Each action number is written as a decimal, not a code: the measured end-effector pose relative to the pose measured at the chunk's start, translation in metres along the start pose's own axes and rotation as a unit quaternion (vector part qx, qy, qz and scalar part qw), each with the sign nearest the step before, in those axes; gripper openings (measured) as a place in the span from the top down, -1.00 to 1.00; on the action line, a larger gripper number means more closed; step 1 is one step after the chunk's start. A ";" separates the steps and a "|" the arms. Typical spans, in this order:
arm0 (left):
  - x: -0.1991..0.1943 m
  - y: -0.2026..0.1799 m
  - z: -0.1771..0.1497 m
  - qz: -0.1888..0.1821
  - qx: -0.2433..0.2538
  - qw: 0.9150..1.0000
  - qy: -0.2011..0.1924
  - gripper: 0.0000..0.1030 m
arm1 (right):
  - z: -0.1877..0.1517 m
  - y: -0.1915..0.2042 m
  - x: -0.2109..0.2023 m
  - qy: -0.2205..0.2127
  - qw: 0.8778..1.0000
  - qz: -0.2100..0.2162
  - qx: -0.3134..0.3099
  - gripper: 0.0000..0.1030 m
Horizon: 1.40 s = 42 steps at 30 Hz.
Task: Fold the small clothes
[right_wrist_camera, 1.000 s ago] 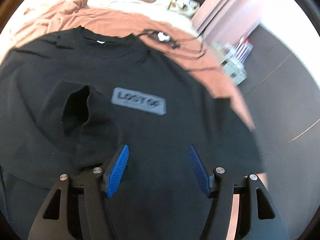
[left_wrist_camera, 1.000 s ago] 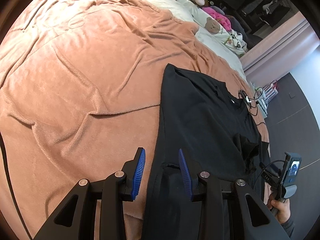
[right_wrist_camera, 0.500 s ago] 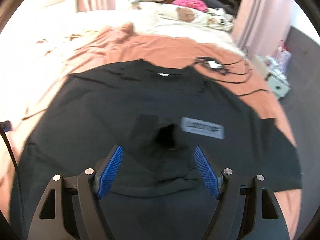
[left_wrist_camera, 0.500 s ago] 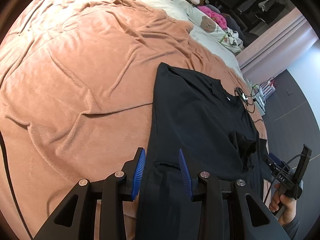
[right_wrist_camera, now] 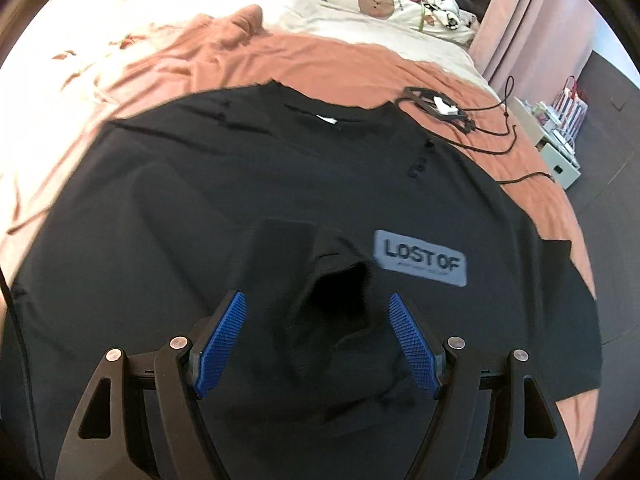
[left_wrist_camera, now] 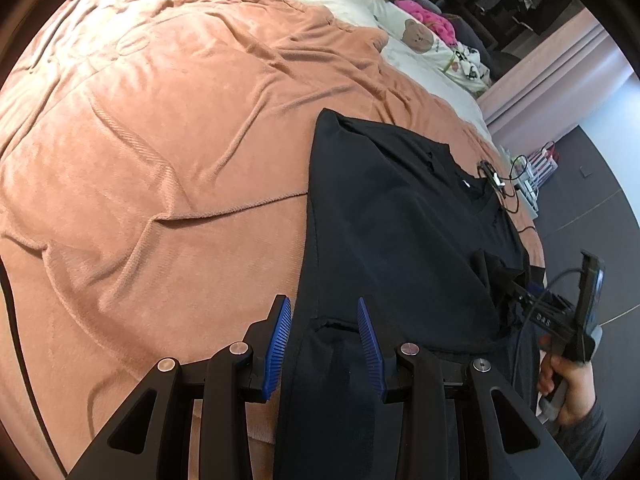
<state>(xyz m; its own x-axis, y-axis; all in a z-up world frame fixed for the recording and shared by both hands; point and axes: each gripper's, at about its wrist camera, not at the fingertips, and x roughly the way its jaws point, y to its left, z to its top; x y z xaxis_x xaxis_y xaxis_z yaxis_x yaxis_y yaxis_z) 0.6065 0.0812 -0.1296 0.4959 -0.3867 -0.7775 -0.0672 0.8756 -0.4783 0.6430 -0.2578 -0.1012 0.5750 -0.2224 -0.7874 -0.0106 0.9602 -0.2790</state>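
Observation:
A black T-shirt (left_wrist_camera: 400,220) (right_wrist_camera: 240,184) lies spread flat on a peach blanket (left_wrist_camera: 160,160), collar far from me. It bears a grey "LOST OF" patch (right_wrist_camera: 420,258). One sleeve (right_wrist_camera: 340,280) is folded inward onto the chest and bunched, its cuff gaping. My right gripper (right_wrist_camera: 315,295) is open wide just over that sleeve, the cuff between the blue pads without touching them. My left gripper (left_wrist_camera: 322,302) hovers partly open over the shirt's left side edge by the other sleeve's hem, its pads clear of the cloth.
A black cable with a small device (right_wrist_camera: 436,106) (left_wrist_camera: 494,176) lies on the blanket beyond the collar. Bear-print pillows (right_wrist_camera: 376,0) and soft toys crowd the head of the bed. A white box (right_wrist_camera: 560,160) stands on the dark floor. A person's hand (left_wrist_camera: 568,380) grips the right handle.
My right gripper has swung left over the shirt and widened its jaws; the folded sleeve now sits centred between its pads. The left gripper has stayed where it was.

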 end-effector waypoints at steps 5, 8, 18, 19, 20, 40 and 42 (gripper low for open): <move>0.006 -0.002 -0.001 0.008 0.004 1.000 0.004 0.28 | 0.007 -0.016 0.026 0.032 0.999 0.000 0.020 0.29; 0.011 -0.004 -0.003 0.012 0.008 1.000 0.008 0.28 | 0.012 -0.030 0.037 0.038 0.998 0.026 0.034 0.84; 0.021 -0.010 -0.003 0.014 0.018 1.000 0.001 0.28 | 0.000 -0.104 0.023 0.005 0.996 0.002 0.091 0.94; 0.022 -0.010 -0.003 0.015 0.018 1.000 0.001 0.28 | -0.002 -0.110 0.022 0.003 0.995 -0.001 0.097 0.94; 0.023 -0.010 -0.003 0.017 0.019 1.000 0.002 0.28 | -0.004 -0.119 0.021 0.000 0.995 -0.006 0.103 0.95; 0.067 -0.038 0.072 0.081 0.071 0.994 0.025 0.25 | -0.032 -0.151 0.027 0.015 0.973 0.145 0.177 -0.43; 0.072 -0.038 0.079 0.084 0.073 0.993 0.026 0.25 | -0.036 -0.150 0.031 0.024 0.972 0.150 0.178 -0.43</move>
<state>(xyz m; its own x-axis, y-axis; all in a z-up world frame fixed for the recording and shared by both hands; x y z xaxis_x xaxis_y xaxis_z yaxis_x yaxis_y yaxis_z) 0.7133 0.0426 -0.1351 0.4427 -0.2420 -0.8634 -0.0176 0.9604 -0.2782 0.6331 -0.4146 -0.1030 0.5509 0.0778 -0.8309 0.1161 0.9788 0.1686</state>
